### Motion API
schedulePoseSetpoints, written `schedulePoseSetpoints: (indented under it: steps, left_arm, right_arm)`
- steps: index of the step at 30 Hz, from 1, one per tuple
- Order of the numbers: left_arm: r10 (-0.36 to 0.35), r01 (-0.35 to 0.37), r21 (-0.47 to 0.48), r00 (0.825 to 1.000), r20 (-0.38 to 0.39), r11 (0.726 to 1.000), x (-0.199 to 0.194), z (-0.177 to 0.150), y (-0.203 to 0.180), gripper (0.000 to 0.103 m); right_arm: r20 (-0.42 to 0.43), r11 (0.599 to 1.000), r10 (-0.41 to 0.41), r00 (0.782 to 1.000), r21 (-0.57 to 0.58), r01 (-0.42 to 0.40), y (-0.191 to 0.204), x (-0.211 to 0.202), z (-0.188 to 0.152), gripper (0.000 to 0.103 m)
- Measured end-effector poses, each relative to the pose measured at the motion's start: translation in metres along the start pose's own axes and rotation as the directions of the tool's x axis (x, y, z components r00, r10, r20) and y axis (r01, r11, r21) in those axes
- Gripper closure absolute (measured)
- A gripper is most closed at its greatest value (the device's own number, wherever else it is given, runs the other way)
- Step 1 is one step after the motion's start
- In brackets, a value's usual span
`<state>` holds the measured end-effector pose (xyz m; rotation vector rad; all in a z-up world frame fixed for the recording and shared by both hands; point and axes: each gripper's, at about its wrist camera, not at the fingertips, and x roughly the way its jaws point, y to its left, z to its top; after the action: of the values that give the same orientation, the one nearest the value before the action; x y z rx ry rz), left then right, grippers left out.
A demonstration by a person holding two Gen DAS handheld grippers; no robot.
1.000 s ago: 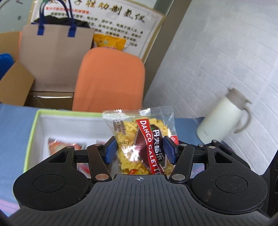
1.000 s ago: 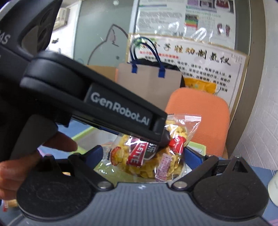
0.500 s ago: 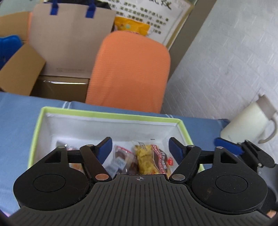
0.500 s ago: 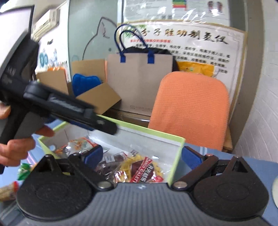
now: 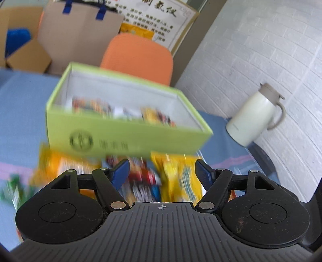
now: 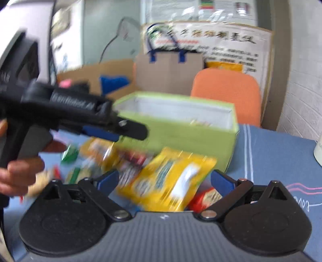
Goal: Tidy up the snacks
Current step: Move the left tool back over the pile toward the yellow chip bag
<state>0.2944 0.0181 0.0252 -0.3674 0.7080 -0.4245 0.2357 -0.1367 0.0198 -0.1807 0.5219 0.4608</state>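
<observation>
Left gripper (image 5: 162,171) empty now, jaws closing slightly, nothing between; yellow-red packet I carried a second ago lies in green box (image 5: 128,139). Right gripper (image 6: 165,179) wide open, empty. Both dropped toward loose snacks (image 6: 167,179) before box. Judge next pick.

poster (image 5: 161,18) top of left wrist view: big Chinese characters, roughly "制氧仪", small print too blurry | green box (image 5: 124,141) front: round logo plus characters, smeared, can't read | left gripper (image 6: 128,129) side in right view: "GenRobot.AI", just about legible
</observation>
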Motion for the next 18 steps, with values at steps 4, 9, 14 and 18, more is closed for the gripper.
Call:
schedulePoseSetpoints:
  steps: [4,9,14,18]
  left_arm:
    - [-0.025,0.023,-0.058,0.999,-0.03,0.998,-0.001,-0.014,-0.006,0.052]
    - [0.035,-0.032,0.051,0.998,-0.059,0.998,0.015,-0.008,-0.026,0.06]
    - [0.055,-0.04,0.141,0.992,-0.109,0.989,0.042,-0.008,-0.031,0.07]
    - [-0.015,0.027,0.074,0.987,-0.158,0.997,0.054,-0.004,-0.018,0.074]
  right_arm:
    - [-0.01,0.997,0.013,1.0,-0.071,-0.014,0.005,0.001,-0.006,0.003]
    - [-0.018,1.0,0.008,1.0,0.016,-0.008,-0.009,0.016,-0.009,0.003]
    - [-0.033,0.996,0.032,0.999,0.081,-0.029,-0.013,0.028,-0.009,0.003]
    - [-0.054,0.996,0.045,0.998,0.077,-0.041,-0.005,0.038,-0.006,0.002]
